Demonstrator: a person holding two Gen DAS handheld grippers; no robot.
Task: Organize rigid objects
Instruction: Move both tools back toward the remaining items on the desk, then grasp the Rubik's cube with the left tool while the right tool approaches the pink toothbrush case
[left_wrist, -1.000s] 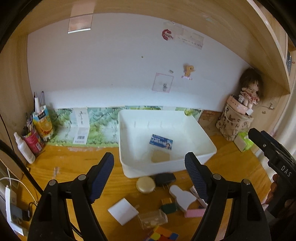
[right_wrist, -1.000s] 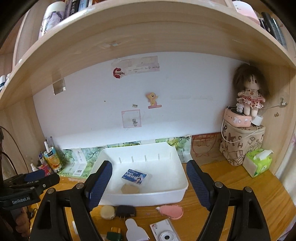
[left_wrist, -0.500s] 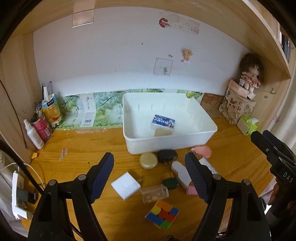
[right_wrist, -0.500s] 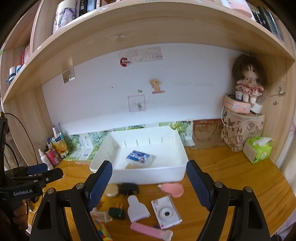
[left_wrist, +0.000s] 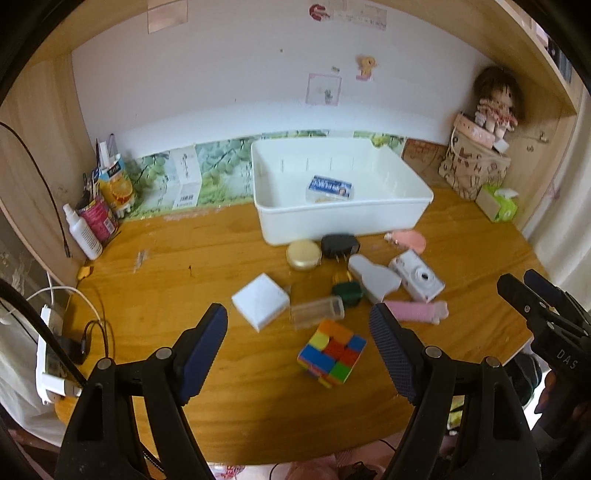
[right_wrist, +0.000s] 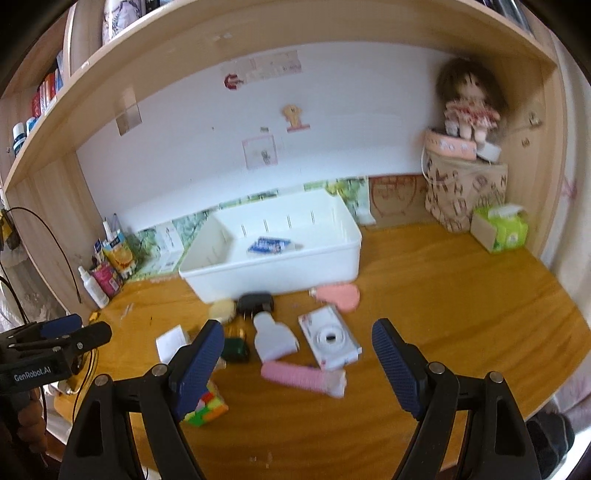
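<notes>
A white bin (left_wrist: 343, 218) is seen standing at the back of the wooden desk (left_wrist: 207, 258), against the leaf-patterned strip along the wall, and a small blue-and-white box (left_wrist: 330, 187) is seen lying inside it. The remaining rigid objects are scattered on the desk in front of the bin: a round gold tin (left_wrist: 303, 254) and a black plug adapter (left_wrist: 340, 246) just before its front wall, a pink oval piece (left_wrist: 406, 239) to their right, a white bottle-shaped piece (left_wrist: 373, 281) and a white camera (left_wrist: 416, 280) side by side, a dark green plug (left_wrist: 346, 293), a pink handle-like bar (left_wrist: 417, 312), a clear plastic case (left_wrist: 317, 313), a white square box (left_wrist: 260, 301) and a colour cube (left_wrist: 331, 352) nearest the desk's front edge. The left tongs (left_wrist: 297, 347) are held spread above the desk, with the colour cube and the clear case framed between the pads but nothing touched or pinched. The right tongs (right_wrist: 297, 360) are likewise held spread and empty, with the pink bar, the camera and the white piece framed between the pads; the right-wrist view is somewhat blurred. A doll (right_wrist: 469, 103) is seated on a patterned bag (right_wrist: 463, 192) in the right corner, beside a green tissue pack (right_wrist: 500, 230), and bottles and tubes (left_wrist: 99, 206) are grouped at the left.
</notes>
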